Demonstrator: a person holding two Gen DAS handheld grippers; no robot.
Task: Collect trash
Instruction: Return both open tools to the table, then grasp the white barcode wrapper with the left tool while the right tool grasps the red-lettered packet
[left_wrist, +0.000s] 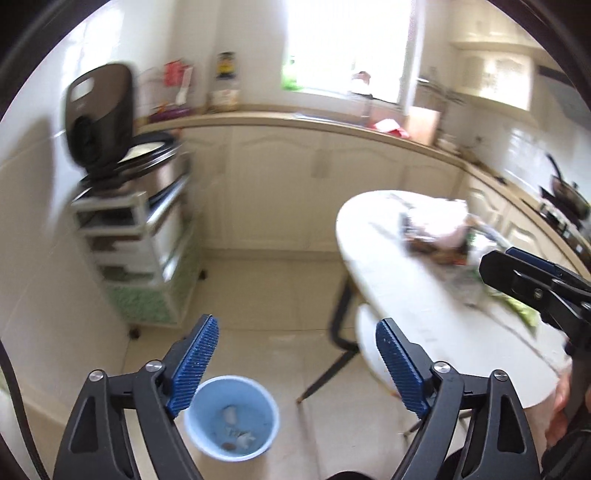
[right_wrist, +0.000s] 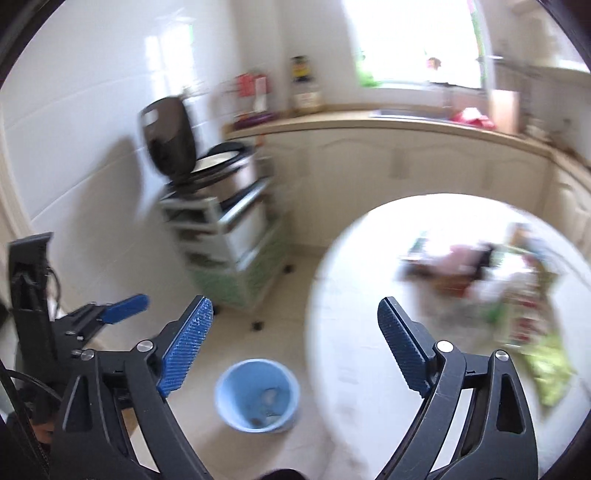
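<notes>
— Where's the trash going?
— Into the blue bin (left_wrist: 232, 417) on the floor, just beside the round white worktop (right_wrist: 369, 295); scraps lie inside.
— And the grippers?
— Left gripper (left_wrist: 297, 354) and right gripper (right_wrist: 295, 334) both hold their fingers spread wide, gripping nothing. The blurred heap (right_wrist: 480, 273) on the worktop looks like wrappers.

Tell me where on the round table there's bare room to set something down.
The near, left part of the white table looks bare, from the edge above the blue bin toward the right gripper. The far right side is crowded with the trash pile. Blur hides small bits.
</notes>
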